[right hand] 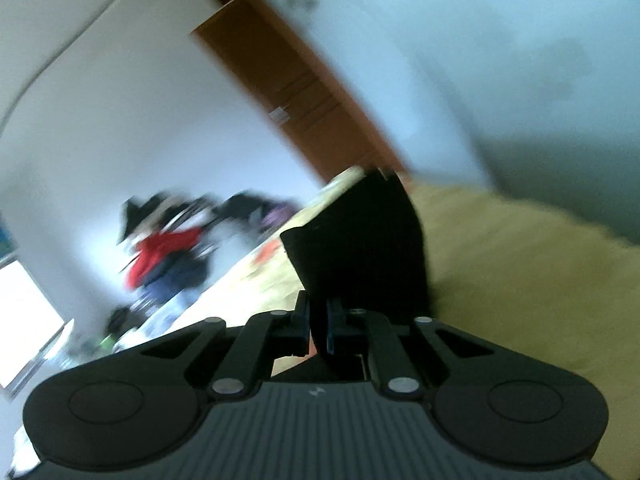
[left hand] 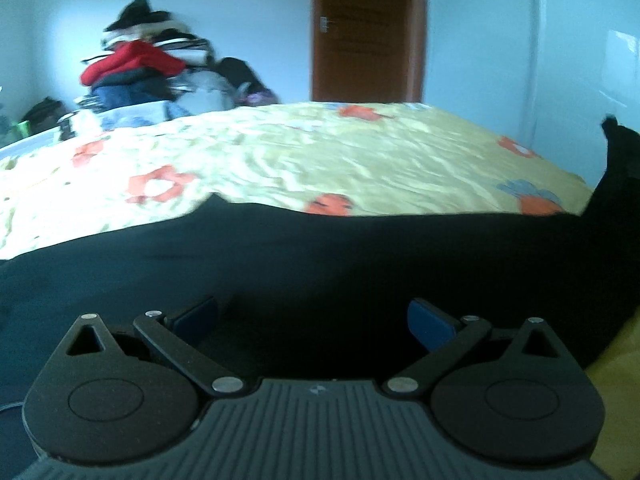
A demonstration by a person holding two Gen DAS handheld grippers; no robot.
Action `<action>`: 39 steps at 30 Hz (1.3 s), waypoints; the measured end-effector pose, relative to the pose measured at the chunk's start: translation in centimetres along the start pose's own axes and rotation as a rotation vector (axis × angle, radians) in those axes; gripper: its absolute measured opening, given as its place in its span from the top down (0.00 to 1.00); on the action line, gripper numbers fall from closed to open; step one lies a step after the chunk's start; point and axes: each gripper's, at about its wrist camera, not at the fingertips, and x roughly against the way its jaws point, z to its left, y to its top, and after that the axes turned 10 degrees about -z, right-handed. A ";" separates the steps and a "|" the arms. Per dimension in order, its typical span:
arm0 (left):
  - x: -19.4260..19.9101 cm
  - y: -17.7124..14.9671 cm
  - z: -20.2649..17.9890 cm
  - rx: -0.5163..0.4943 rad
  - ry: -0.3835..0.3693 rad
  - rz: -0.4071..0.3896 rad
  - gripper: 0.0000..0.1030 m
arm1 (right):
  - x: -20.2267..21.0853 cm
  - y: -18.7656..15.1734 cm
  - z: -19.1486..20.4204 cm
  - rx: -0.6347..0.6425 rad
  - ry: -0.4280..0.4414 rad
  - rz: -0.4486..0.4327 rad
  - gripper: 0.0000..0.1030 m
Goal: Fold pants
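Note:
Black pants [left hand: 320,264] lie across the near part of a bed with a yellow flowered cover [left hand: 280,152]. At the right edge of the left wrist view one end of them is lifted off the bed. My left gripper [left hand: 312,320] hovers low over the dark cloth with its blue pads [left hand: 430,322] wide apart and nothing between them. In the tilted, blurred right wrist view, my right gripper [right hand: 319,328] is shut on a raised flap of the pants [right hand: 360,240], which stands up between the pads above the bed cover [right hand: 520,272].
A pile of clothes with a red garment [left hand: 136,64] sits beyond the bed's far left corner. A brown door [left hand: 366,32] stands behind the bed, and a white wardrobe [left hand: 560,60] at the right.

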 end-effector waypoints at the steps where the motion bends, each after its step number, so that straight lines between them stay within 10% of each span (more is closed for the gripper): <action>1: 0.1 0.1 0.6 0.011 0.016 -0.004 0.01 | -0.7 -0.5 0.9 0.009 0.037 0.032 0.93; 12: 2.5 1.2 6.8 0.106 0.228 -0.055 0.01 | -8.9 -9.5 11.4 0.060 0.359 0.385 0.93; 21: 3.1 1.2 7.7 0.127 0.255 -0.061 0.01 | -9.7 -14.9 14.6 0.258 0.333 0.623 0.90; 28: 2.9 0.9 7.6 0.119 0.258 -0.063 0.00 | -6.4 -12.3 14.6 0.284 0.398 0.597 0.86; 30: 2.7 0.7 7.7 0.124 0.261 -0.058 0.00 | -5.8 -11.6 15.7 0.380 0.376 0.513 0.78; 32: 2.6 0.5 7.6 0.120 0.257 -0.046 0.01 | -6.4 -12.6 17.0 0.534 0.266 0.439 0.20; 39: 2.6 -0.1 7.2 0.087 0.238 -0.045 0.00 | -5.2 -20.6 19.7 0.999 0.017 0.260 0.00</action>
